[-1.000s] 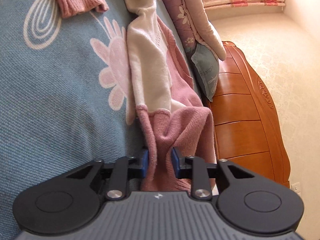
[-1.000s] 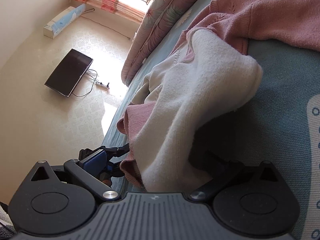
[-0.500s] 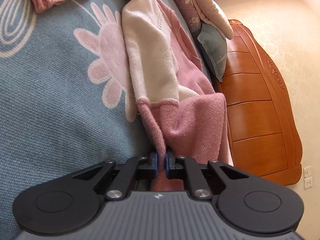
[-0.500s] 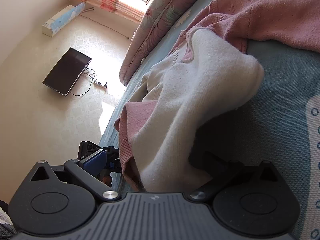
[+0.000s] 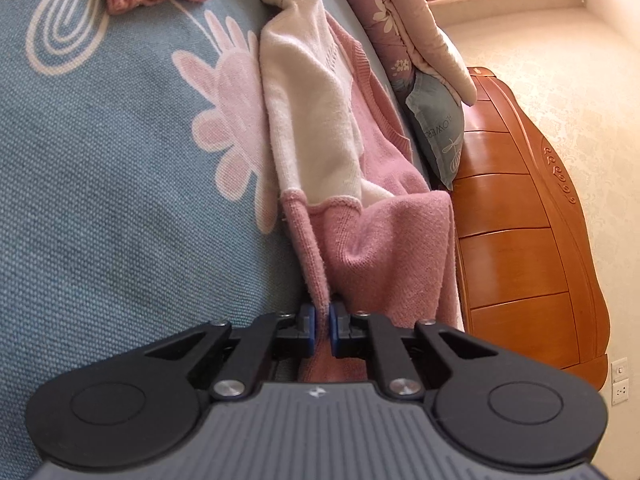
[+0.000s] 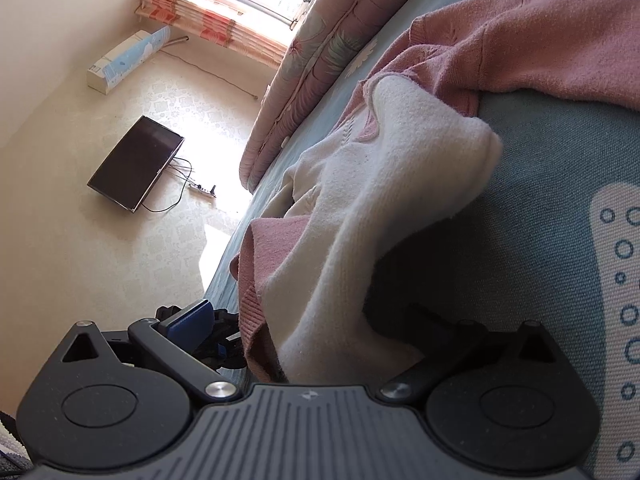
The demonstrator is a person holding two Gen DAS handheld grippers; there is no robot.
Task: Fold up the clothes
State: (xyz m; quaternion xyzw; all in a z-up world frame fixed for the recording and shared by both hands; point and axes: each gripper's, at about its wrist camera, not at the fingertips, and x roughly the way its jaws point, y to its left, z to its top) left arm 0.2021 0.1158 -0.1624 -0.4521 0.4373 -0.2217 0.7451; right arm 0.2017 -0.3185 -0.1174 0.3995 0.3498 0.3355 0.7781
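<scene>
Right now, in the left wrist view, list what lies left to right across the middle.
Blue floral bedspread → pink and white sweater → grey-blue cushion → wooden headboard → cream patterned wall.

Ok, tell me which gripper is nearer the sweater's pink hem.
Left. The left gripper is shut on the pink hem of the sweater. The right gripper is open around the white part nearby, hem edge beside its left finger.
</scene>
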